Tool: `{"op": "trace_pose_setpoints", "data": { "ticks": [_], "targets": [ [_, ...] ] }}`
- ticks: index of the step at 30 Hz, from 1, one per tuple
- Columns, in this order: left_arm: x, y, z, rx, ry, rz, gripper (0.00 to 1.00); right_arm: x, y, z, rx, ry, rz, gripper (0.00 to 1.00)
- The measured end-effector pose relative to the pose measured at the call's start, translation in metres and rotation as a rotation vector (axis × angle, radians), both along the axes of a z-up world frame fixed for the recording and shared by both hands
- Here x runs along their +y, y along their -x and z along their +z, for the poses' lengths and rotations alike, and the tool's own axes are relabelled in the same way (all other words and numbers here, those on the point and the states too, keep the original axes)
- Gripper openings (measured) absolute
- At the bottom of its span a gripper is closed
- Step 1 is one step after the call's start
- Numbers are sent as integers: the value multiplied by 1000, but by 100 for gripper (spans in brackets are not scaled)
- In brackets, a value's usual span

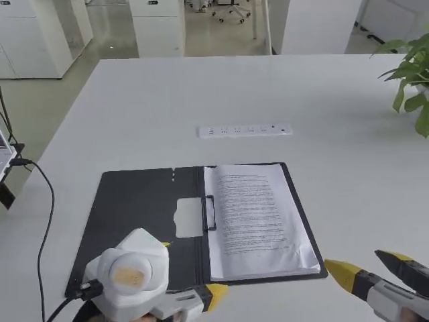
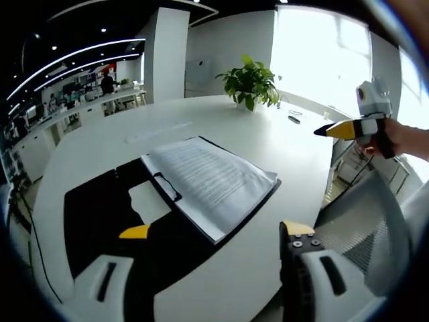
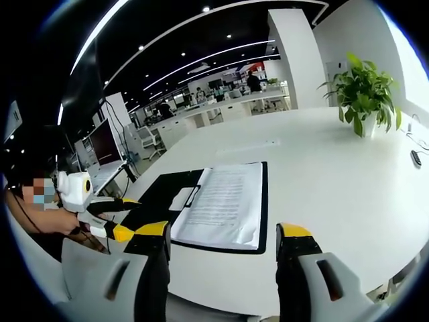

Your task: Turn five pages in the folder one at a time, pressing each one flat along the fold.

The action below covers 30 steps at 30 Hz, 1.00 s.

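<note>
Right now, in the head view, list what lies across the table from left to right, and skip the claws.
Left to right: black cable → folder's open left cover → clip → stack of printed pages → potted plant.

The black folder [image 1: 134, 201] lies open and flat on the white bench [image 1: 201, 94], just nearer than the power strip [image 1: 245, 131]. A stack of printed pages [image 1: 258, 218] rests flat on its right half, held at the inner edge by a black clip [image 1: 210, 213]. Its left half is bare except for a small white slip [image 1: 189, 218] beside the clip.
</note>
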<state>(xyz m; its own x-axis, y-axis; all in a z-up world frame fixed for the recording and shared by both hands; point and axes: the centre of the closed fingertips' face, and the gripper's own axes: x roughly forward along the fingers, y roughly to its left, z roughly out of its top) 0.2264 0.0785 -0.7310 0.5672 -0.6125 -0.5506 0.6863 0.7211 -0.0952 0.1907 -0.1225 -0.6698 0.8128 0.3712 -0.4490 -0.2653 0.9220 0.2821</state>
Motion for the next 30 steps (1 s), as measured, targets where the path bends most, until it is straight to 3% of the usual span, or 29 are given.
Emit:
{"op": "trace_pose_setpoints", "data": {
  "ticks": [6, 12, 24, 30],
  "targets": [
    [-33, -15, -15, -20, -6, -46, 72, -3, -2, -5, -1, -7, -19, 62],
    [-62, -29, -21, -35, 21, -58, 66, -4, -3, -11, 4, -11, -32, 62],
    [-109, -55, -42, -82, -37, -73, 58, -7, -5, -20, 6, -8, -47, 62],
    [-127, -61, -52, -71, -52, -78, 57, -9, -7, -22, 1, -13, -50, 61]
  ]
}}
